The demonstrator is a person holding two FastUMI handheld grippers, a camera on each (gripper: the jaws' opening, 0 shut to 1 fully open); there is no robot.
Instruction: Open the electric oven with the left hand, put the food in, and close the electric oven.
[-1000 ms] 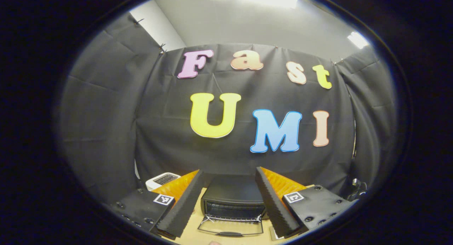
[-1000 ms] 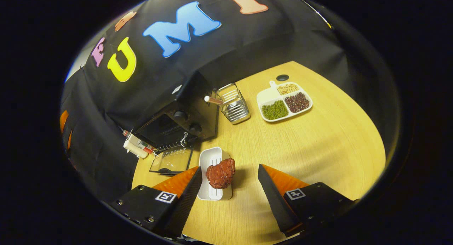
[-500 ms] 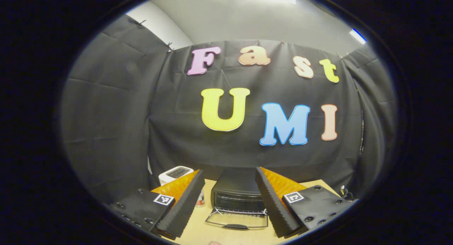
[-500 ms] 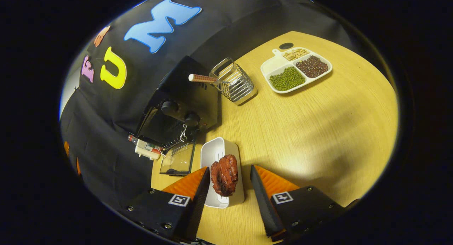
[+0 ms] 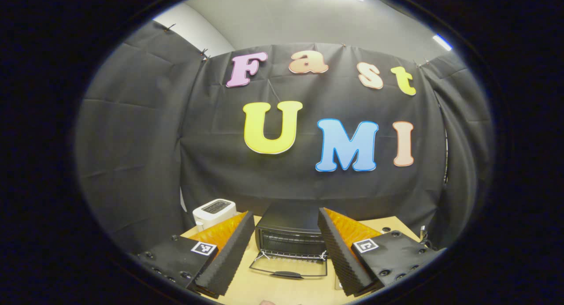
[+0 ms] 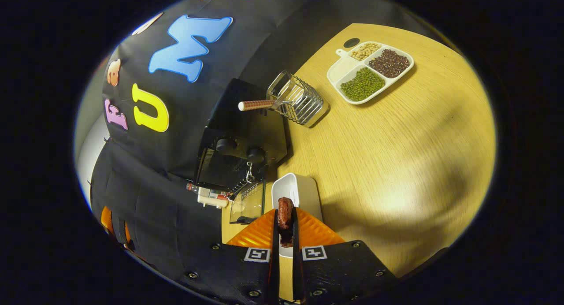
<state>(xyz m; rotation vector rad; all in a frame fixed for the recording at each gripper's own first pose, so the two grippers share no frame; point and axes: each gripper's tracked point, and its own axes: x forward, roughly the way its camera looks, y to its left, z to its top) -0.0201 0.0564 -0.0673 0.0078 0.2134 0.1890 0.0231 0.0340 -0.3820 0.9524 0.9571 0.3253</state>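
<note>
Left gripper view: 1 white toaster (image 5: 214, 211) at left, 1 black electric oven (image 5: 291, 234) at centre, its glass door (image 5: 288, 267) folded down flat on the wooden table (image 5: 282, 291). Left gripper (image 5: 286, 247) has its jaws wide apart, holding nothing, framing the oven.

Right gripper view: 1 oven, 1 wire rack (image 6: 298, 103), 1 divided tray of beans (image 6: 370, 71), 1 white dish (image 6: 296, 191). Right gripper (image 6: 285, 234) is clamped narrowly on 1 piece of red meat (image 6: 284, 211) over the dish.
</note>
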